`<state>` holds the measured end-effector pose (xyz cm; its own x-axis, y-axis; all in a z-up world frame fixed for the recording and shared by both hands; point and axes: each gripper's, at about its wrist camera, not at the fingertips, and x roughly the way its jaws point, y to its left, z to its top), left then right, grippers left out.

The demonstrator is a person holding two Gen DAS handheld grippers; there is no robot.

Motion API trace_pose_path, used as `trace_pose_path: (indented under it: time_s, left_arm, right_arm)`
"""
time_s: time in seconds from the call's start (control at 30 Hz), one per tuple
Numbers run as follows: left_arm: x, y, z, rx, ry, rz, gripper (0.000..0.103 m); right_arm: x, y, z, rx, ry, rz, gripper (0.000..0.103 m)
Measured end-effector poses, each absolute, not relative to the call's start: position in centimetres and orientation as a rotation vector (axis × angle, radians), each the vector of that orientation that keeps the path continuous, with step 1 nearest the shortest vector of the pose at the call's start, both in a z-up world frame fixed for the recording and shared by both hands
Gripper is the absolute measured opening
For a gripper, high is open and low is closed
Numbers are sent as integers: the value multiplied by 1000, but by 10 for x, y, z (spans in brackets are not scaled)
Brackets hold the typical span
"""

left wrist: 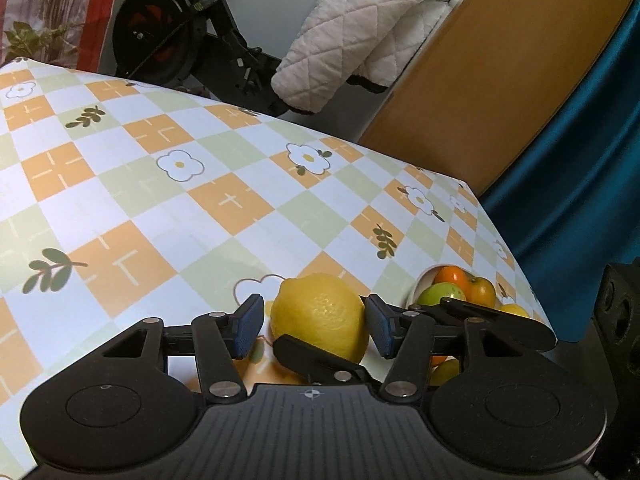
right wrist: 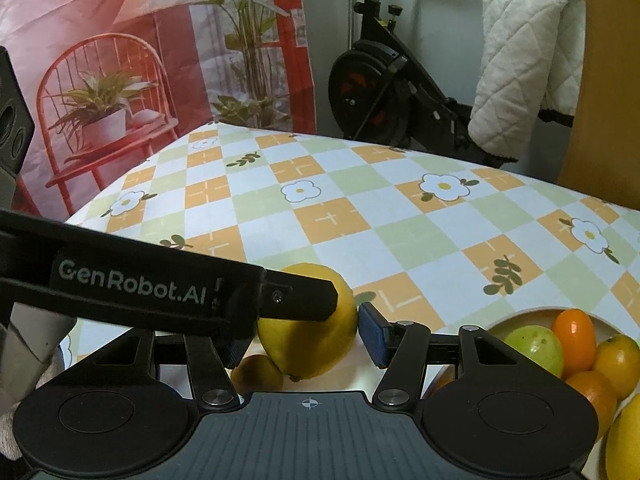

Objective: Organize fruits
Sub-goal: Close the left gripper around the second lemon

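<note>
- Lemon point(left wrist: 320, 316) on checked tablecloth point(left wrist: 160, 184), sitting between the blue pads of my left gripper point(left wrist: 316, 322). Narrow gaps show on both sides, so jaws spread around it, not pinching.
- Right wrist view: same lemon point(right wrist: 308, 344) between my right gripper point(right wrist: 306, 340) pads too. Right pad point(right wrist: 370, 338) stands just clear of the peel; left pad is hidden behind the other gripper's finger point(right wrist: 296, 298), which crosses from 9 o'clock and lies over the lemon's top. I read these jaws as spread as well.
- Small brownish fruit point(right wrist: 256, 374) just beside the lemon at its 7 o'clock, in right view.
- Bowl point(right wrist: 520, 316) at 4 o'clock in right view, holding a green fruit point(right wrist: 534, 346), several oranges point(right wrist: 572, 328) and a yellow one point(right wrist: 624, 440) at the frame edge.
- Left view shows that bowl point(left wrist: 422, 284) at 3 o'clock, partly behind gripper linkage.
- Exercise bike point(right wrist: 384, 88) and quilted white blanket point(right wrist: 528, 60) beyond the table at 12 to 1 o'clock.
</note>
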<state>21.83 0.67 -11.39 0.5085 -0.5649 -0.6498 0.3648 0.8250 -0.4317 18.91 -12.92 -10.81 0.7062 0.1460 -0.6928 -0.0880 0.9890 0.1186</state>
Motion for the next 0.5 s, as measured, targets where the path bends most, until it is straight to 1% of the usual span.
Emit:
trace_pose_path:
  time_s: [0.5]
  left_arm:
    - [208,-5,-118,-212,876,-600,58]
  right_arm:
    - [180,-137,-109,125,786,118,51]
